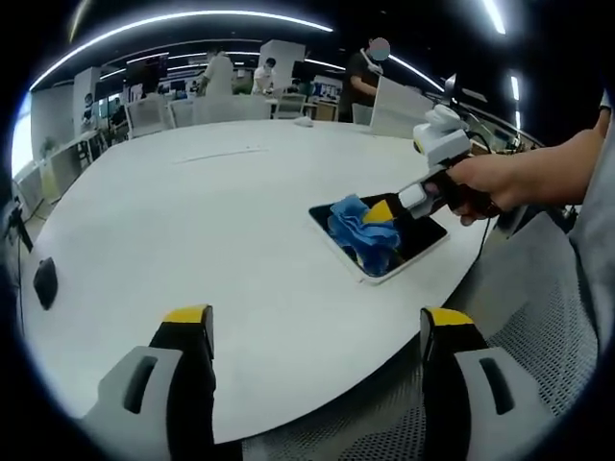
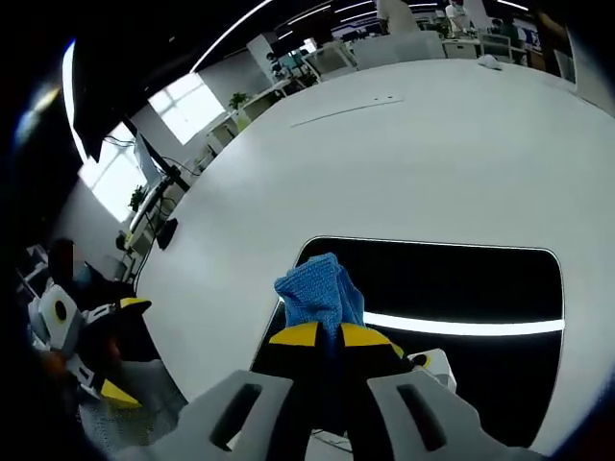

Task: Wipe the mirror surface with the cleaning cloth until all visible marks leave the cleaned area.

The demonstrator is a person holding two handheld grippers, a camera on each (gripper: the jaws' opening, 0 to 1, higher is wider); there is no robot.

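A rectangular mirror [image 2: 452, 288] with a white frame lies flat on a large white oval surface [image 1: 192, 230], close to the edge nearest the person. Its glass looks dark and reflects a bright strip of ceiling light. A crumpled blue cleaning cloth [image 2: 319, 293] rests on the mirror, at the end of the glass nearest the right hand-held gripper [image 2: 332, 336]. That hand-held gripper has grey jaws with yellow tips, and they are pressed together on the cloth, pinching it against the mirror.

In the left gripper view, the mirror [image 1: 418, 240] sits beyond and to the right of the left hand-held gripper [image 1: 317, 322], with the blue cloth [image 1: 363, 230] bunched on it. A person's hand [image 1: 490, 182] grips the handle of the right hand-held gripper [image 1: 380, 213] just past the mirror. The left hand-held gripper is well apart from the mirror, its two jaws spread wide with nothing between them, poised over the near rim of the surface.

Far beyond the mirror, across the surface, stand white chairs [image 1: 154, 115], desks and several people in an open office.
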